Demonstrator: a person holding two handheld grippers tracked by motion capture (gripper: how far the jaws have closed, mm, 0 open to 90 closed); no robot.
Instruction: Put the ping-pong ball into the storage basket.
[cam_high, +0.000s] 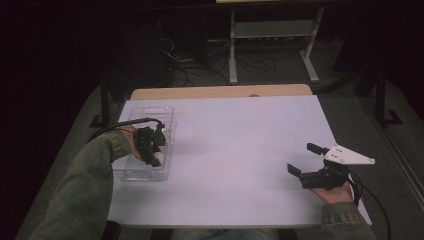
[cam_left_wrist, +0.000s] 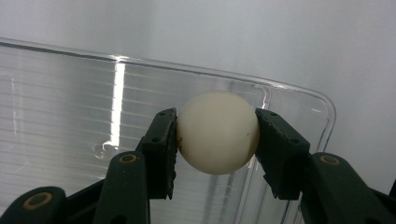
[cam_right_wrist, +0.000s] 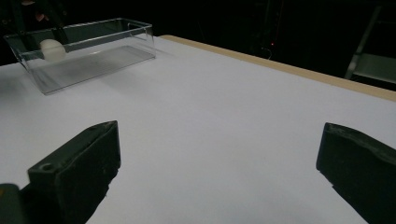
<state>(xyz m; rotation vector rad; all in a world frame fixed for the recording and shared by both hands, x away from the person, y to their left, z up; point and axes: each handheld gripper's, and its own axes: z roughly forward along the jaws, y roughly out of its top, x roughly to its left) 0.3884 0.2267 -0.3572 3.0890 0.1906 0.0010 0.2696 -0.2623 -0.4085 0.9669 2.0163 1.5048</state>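
My left gripper (cam_left_wrist: 217, 135) has its jaws clamped on a white ball (cam_left_wrist: 217, 132), held inside the clear box (cam_high: 131, 170) at left-centre of the high view. My right gripper (cam_high: 309, 160), jaws wide and empty, sits lower right. The white desk (cam_high: 240, 150) lies bare between them; dark room, metal frame (cam_high: 270, 30) upper centre.

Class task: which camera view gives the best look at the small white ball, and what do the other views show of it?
The left gripper view: the small, round, cream-white ball sits close up, clamped between the left tongs above the clear plastic box. The high view shows a pale speck under the tongs; the right gripper view shows it far off, through the box wall.
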